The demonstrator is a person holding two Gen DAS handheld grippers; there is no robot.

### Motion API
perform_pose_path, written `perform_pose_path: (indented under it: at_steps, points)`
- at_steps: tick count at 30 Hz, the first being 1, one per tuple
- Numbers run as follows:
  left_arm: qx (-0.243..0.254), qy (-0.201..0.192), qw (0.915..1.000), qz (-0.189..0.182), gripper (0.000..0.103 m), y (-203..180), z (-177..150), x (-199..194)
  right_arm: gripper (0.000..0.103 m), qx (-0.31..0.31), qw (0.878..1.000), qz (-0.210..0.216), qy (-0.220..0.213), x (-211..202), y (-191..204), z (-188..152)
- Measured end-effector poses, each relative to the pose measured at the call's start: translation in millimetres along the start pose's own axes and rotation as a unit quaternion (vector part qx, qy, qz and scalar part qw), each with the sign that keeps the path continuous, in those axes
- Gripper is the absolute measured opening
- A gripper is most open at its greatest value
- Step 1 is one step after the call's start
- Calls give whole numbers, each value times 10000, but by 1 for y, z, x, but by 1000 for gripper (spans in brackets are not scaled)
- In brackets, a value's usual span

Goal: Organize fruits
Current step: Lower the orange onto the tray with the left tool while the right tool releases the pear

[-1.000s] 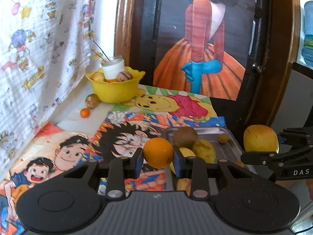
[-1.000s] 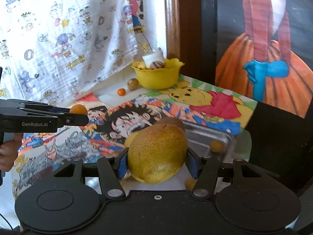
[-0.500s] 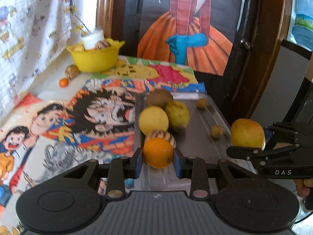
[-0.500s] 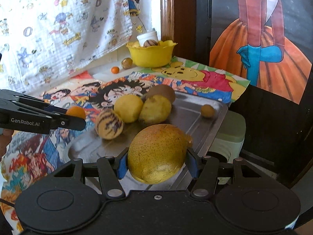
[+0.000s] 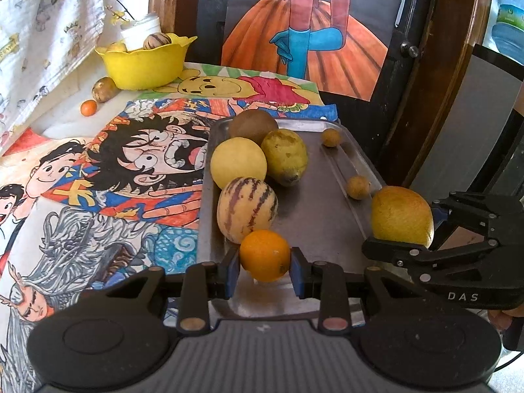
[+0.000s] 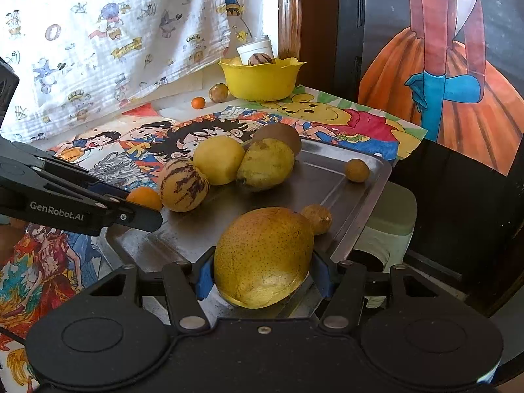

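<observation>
Fruit in both claws: left claw (image 5: 264, 263) grips the orange (image 5: 264, 259), right claw (image 6: 262, 276) the mango (image 6: 263, 262), over the tray's (image 5: 314, 216) near edge. Best lower gently onto bare metal before releasing.

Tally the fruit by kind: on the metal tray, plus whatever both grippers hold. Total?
Purple-striped cream melon: 1
Round pale-yellow fruit: 1
Yellow-green lemon-shaped fruit: 1
Brown fuzzy kiwi: 1
Small tan round fruits: 2
Round orange, in left gripper: 1
Speckled yellow mango, in right gripper: 1
Total: 8
</observation>
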State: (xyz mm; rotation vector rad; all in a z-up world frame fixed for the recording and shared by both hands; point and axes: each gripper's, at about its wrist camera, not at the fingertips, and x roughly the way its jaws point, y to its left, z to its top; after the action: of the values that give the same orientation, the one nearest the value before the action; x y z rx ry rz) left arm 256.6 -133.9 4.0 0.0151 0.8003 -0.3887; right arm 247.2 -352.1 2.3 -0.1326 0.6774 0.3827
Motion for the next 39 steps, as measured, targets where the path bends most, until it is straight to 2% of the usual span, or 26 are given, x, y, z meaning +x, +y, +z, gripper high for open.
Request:
perform_pose_path:
  at_steps: [13, 33, 39]
  points:
    - [-147, 148, 9998, 3, 35, 4, -3, 12, 60, -220, 9997, -64, -53, 10, 8, -6]
    - [-296, 153, 9994, -6, 38, 8, -5, 11, 61, -68, 9999, -60, -135, 6, 6, -7]
    - [-372, 130, 9992, 3, 48, 8, -6, 5, 64, -44, 9997, -104, -202, -3, 8, -9]
